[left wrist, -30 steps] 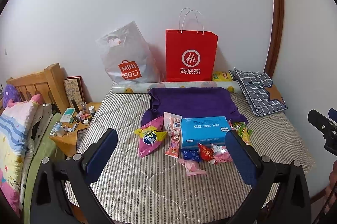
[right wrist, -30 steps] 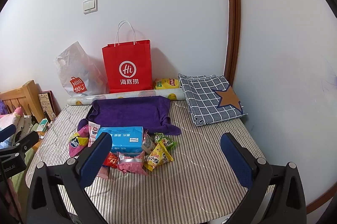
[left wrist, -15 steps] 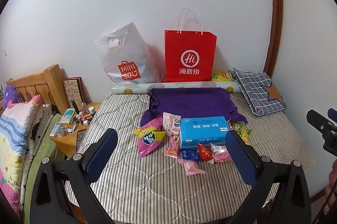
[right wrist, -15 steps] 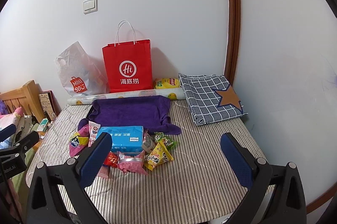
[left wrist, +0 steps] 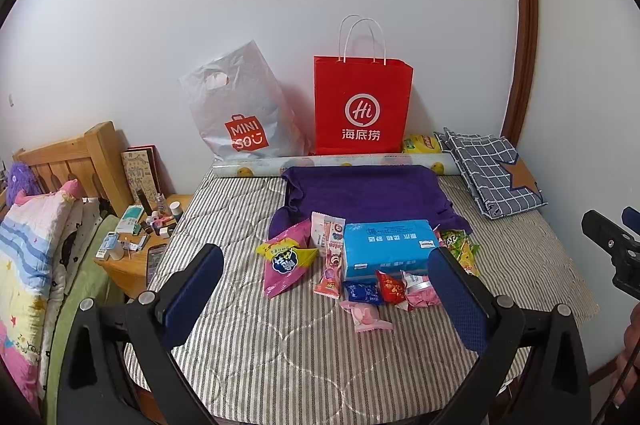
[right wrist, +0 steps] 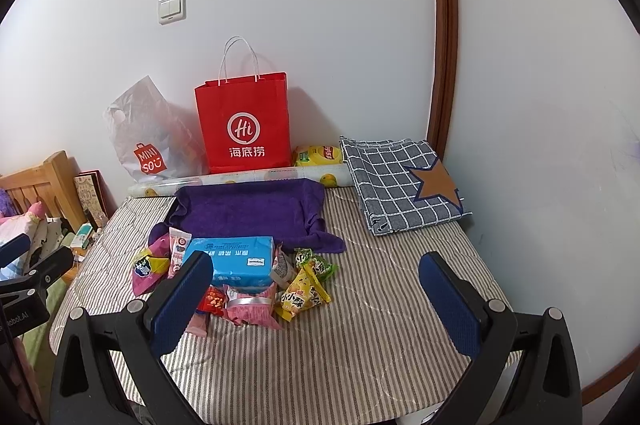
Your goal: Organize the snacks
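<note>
Ahead, beyond both grippers' empty, wide-apart jaws, the snacks (left wrist: 360, 277) lie clustered on the striped mattress (left wrist: 300, 353).

Both tongs (left wrist: 326, 295) (right wrist: 316, 299) have black frames, silver screws, blue textured pads.

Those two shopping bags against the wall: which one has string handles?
The red paper bag has white string handles; the grey plastic MINISO bag beside it has only a cut-out hole.
</note>
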### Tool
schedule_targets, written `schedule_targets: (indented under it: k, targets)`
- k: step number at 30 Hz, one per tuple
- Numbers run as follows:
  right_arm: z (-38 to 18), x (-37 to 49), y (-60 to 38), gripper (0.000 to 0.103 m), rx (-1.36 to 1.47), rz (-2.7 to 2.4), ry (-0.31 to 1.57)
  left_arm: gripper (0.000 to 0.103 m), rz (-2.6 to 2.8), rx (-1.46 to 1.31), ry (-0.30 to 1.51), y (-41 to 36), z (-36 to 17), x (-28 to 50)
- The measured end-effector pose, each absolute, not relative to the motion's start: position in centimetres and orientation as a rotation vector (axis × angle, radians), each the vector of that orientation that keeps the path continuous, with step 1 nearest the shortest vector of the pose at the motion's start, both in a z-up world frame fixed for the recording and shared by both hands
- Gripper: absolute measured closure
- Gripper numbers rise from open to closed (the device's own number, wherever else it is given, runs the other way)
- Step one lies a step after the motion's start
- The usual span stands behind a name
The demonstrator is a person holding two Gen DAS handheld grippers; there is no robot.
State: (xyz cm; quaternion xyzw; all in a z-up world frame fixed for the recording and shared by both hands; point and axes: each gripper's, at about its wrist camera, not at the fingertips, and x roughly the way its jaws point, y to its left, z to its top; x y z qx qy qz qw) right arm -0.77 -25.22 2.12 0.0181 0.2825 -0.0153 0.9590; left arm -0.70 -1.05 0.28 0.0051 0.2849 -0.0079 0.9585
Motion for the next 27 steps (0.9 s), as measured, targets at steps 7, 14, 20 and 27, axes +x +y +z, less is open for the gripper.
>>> schedule_targets:
  k: [7, 14, 20, 27]
  targets:
    - [2.00, -0.73, -25.15, 0.000, 0.039, -0.030, 0.577, 0.002, -0.012, 0.016, 0.582, -0.98, 0.15, -0.67]
    - [2.00, -0.73, -25.11, 0.000, 0.040, -0.029, 0.579, 0.002, -0.012, 0.015, 0.577, -0.99, 0.19, -0.71]
    - [1.98, -0.53, -25.00, 0.000, 0.040, -0.029, 0.581, 0.002, -0.013, 0.006, 0.574, -0.83, 0.30, -0.70]
    - [1.97, -0.54, -24.94, 0.000, 0.039, -0.031, 0.581, 0.002, -0.015, 0.007, 0.573, -0.88, 0.26, -0.75]
